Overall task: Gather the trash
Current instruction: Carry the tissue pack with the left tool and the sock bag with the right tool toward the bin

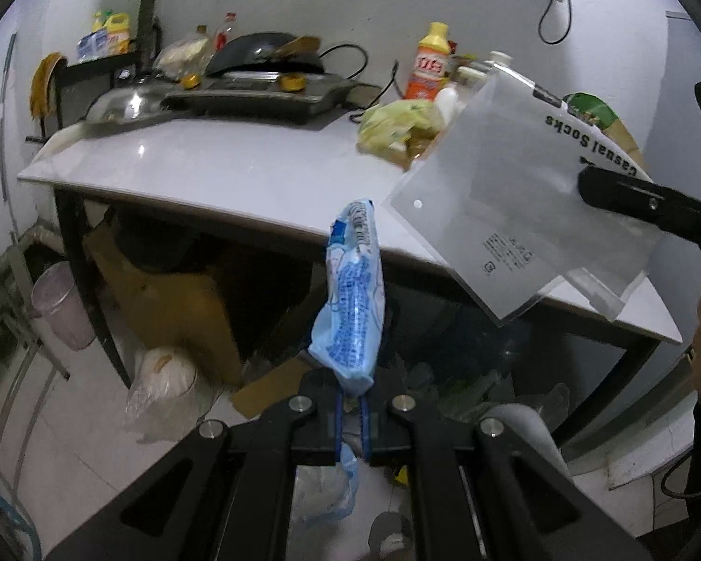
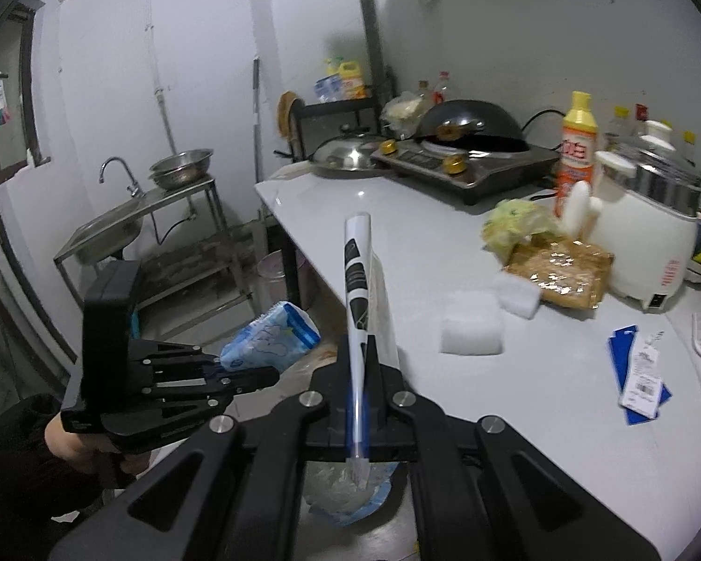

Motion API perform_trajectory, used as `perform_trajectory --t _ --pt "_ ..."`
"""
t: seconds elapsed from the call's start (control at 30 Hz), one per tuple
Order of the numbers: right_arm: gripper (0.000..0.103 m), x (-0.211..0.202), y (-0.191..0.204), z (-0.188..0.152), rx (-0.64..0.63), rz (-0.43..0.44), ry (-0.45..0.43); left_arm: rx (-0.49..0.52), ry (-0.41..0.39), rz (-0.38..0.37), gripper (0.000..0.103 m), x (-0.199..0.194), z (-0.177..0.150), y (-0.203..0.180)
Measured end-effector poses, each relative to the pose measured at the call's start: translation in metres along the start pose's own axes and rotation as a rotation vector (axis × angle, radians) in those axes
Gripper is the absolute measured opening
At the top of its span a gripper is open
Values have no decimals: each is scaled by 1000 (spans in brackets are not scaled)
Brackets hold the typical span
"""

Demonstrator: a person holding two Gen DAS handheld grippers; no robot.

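While clamped in left gripper [image 1: 352, 413], limp crinkly blue-and-white plastic wrapper [image 1: 353, 299]; in right gripper [image 2: 358, 402], stiffer clear flat sock packet [image 2: 359, 276]; both light, slippery; best pinched deep, near lower edges.

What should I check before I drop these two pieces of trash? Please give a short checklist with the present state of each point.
1. Left gripper shut on the blue wrapper: ok.
2. Right gripper shut on the clear socks bag: ok.
3. Both pieces lifted clear of the white table: ok.
4. Trash bin under the grippers: cannot tell, only plastic bags show below.
5. Table cleared of trash: not ok, the yellow bag and blue tag remain.
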State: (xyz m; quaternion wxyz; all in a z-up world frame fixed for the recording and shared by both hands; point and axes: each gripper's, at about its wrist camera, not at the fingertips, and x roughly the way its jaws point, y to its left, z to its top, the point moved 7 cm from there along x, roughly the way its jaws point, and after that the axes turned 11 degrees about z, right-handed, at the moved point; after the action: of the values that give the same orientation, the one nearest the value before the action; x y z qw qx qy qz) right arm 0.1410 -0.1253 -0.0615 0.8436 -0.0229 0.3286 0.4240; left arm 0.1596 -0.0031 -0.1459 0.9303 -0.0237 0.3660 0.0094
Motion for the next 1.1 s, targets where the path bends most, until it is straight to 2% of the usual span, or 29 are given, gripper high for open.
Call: perform_trajectory --t 0.27,0.47,0.77,1.1 --pt "2 46 15 -29 21 47 73 -38 54 18 5 17 -28 25" --pt "2 81 24 -62 12 39 136 -64 105 25 5 39 -55 36" --pt "2 137 9 -121 70 31 262 -103 252 13 5 97 -108 46" --pt "2 201 -10 -174 104 19 396 -148 383 -6 5 152 -146 57"
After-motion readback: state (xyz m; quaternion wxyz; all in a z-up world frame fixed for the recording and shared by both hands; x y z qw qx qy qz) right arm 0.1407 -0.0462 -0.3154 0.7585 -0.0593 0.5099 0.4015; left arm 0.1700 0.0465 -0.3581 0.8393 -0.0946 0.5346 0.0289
